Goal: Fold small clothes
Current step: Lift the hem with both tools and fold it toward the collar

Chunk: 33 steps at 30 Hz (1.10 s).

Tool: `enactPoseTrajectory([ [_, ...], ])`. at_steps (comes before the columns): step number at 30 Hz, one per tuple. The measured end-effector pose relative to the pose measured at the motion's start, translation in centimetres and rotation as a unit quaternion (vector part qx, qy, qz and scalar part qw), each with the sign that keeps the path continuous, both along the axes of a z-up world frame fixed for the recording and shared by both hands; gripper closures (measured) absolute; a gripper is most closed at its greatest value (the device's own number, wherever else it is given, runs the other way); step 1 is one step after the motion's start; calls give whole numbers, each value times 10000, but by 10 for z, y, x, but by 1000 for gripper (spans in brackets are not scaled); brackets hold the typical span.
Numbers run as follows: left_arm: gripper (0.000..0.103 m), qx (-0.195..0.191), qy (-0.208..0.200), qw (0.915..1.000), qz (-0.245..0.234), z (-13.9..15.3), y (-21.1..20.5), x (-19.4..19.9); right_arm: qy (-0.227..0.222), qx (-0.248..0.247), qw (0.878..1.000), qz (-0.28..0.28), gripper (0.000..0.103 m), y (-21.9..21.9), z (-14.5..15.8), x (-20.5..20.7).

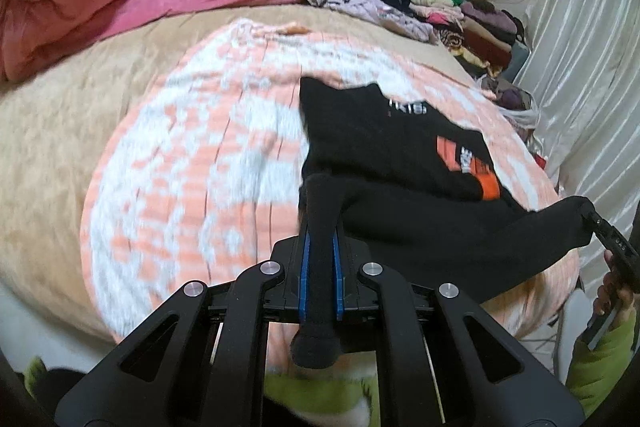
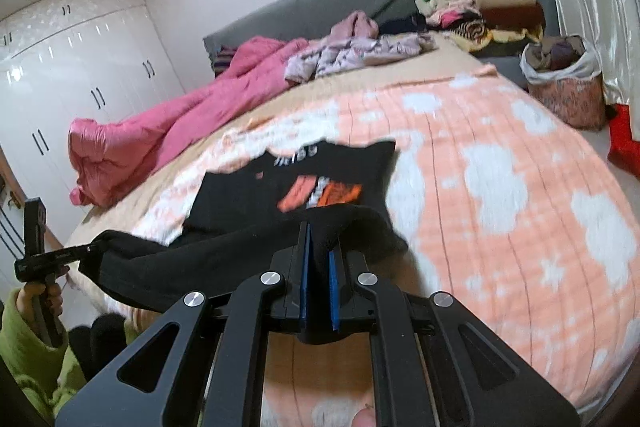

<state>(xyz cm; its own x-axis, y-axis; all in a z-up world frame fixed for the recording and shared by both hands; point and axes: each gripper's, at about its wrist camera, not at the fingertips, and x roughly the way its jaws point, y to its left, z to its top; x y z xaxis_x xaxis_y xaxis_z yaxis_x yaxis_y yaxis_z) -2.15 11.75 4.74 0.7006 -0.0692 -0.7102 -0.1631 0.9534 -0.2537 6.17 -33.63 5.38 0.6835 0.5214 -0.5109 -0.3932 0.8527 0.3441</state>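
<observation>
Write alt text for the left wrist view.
The left gripper is shut on the near edge of a black shirt, and the right gripper grips another corner. The shirt lies over an orange-and-white blanket on a bed.

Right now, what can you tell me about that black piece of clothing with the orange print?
The black garment looks like a small, soft knit top with an orange and white print on it and pale lettering near its far edge. Its far part lies flat on the peach and white blanket. Its near edge is lifted, pinched at two spots by the left gripper and the right gripper, and sags between them.
</observation>
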Motion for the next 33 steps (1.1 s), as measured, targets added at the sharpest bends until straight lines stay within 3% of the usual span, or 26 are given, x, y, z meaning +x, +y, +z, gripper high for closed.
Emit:
enactPoseTrajectory([
  [8, 100, 95, -323, 9994, 84, 25, 3, 46, -240, 56, 9993, -281, 96, 2, 18, 39],
  [17, 100, 221, -374, 9989, 150, 27, 4, 94, -168, -35, 9987, -489, 96, 6, 14, 79],
  [27, 99, 294, 14, 9990, 321, -14, 10, 140, 294, -236, 9969, -685, 96, 23, -19, 127],
  [32, 86, 384, 138, 9986, 346, -29, 12, 148, 520, -476, 9947, -753, 93, 34, -37, 139],
  [33, 83, 375, 138, 9986, 339, -30, 13, 148, 552, -538, 9941, -769, 88, 36, -40, 140],
])
